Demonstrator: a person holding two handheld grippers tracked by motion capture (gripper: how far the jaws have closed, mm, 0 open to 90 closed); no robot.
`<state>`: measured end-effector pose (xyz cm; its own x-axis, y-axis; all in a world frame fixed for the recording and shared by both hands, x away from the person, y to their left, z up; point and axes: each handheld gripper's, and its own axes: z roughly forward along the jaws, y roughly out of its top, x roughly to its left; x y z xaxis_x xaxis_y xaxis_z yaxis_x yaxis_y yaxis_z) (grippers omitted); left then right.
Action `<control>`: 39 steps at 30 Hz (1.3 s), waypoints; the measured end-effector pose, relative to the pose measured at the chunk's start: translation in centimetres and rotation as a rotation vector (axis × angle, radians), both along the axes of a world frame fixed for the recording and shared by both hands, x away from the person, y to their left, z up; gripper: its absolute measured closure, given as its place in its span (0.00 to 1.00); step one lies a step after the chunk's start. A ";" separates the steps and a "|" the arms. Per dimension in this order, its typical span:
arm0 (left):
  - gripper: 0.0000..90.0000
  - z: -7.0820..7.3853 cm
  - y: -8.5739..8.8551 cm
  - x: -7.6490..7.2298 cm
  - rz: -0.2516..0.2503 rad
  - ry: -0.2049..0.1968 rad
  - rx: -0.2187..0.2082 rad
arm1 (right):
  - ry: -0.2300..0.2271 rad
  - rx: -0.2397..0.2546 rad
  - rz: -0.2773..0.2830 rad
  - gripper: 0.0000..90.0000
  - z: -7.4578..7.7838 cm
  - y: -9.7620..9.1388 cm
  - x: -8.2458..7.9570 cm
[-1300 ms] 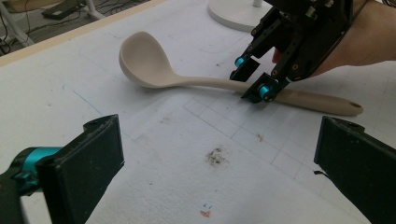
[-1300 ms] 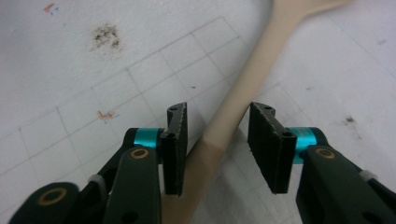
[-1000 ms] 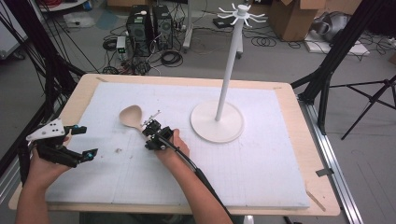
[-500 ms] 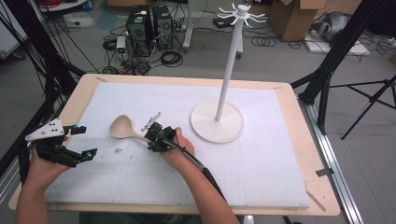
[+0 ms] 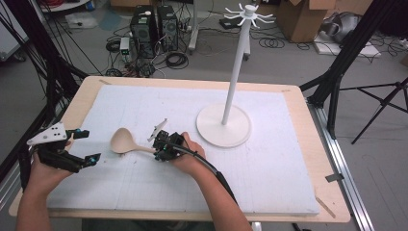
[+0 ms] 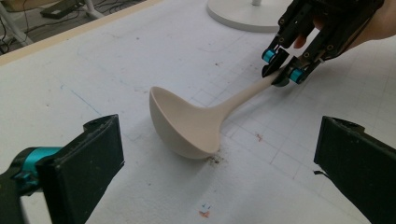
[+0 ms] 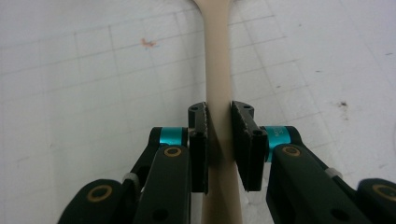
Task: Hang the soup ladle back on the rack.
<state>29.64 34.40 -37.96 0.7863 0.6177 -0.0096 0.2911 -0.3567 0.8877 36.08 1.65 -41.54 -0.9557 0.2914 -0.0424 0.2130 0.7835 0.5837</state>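
White matting covers the bench (image 5: pixel 288 183); right gripper (image 7: pixel 219 135) fingers clamp the ladle (image 6: pixel 196 121) handle, left gripper (image 6: pixel 219 172) fingers apart. Lift level, probably toward the stand (image 5: pixel 224 126).

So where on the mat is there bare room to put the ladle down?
Free: the wide stretch right of the stand out to the mat edge, and the far strip behind the ladle. Crowded: front left, where the left gripper, open, faces the ladle held in the right gripper.
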 end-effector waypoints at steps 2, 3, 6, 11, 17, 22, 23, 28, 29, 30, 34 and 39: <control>0.02 0.0 0.0 0.0 0.001 0.000 0.000 | 0.004 -0.002 0.022 0.86 -0.2 -0.1 0.0; 0.02 0.0 0.0 0.0 0.001 0.000 0.000 | 0.004 -0.004 0.029 0.86 -0.2 -0.2 0.0; 0.02 0.0 0.0 0.0 0.001 0.000 0.001 | 0.013 -0.014 0.048 0.86 -0.4 -0.3 0.1; 0.02 0.0 0.0 0.0 0.000 0.000 0.001 | 0.018 -0.019 0.059 0.85 -0.8 -0.3 0.3; 0.02 0.0 0.0 0.0 -0.003 0.000 0.005 | 0.030 -0.012 0.035 0.50 -0.6 -0.4 0.1; 0.02 0.0 0.0 0.0 -0.005 0.001 0.001 | 0.032 0.059 -0.015 0.43 0.3 -1.6 0.4; 0.02 0.0 0.0 0.0 -0.005 0.001 0.000 | 0.042 0.077 -0.023 0.41 0.6 -2.1 0.5; 0.02 0.1 0.0 -0.1 -0.004 -0.002 0.003 | 0.060 0.167 -0.066 0.36 2.3 -5.0 0.4; 0.02 0.2 -0.1 -0.1 -0.003 -0.003 0.002 | 0.059 0.185 -0.073 0.33 2.6 -5.7 0.3; 0.02 0.3 -0.1 -0.1 -0.005 -0.006 0.006 | 0.050 0.198 -0.094 0.30 3.0 -6.5 0.2; 0.02 0.4 -0.4 -0.2 -0.013 -0.007 0.009 | 0.000 0.264 -0.154 0.23 4.1 -9.8 -0.4; 0.02 0.4 -0.6 -0.2 -0.017 -0.006 0.012 | -0.050 0.312 -0.223 0.17 4.9 -14.0 -1.6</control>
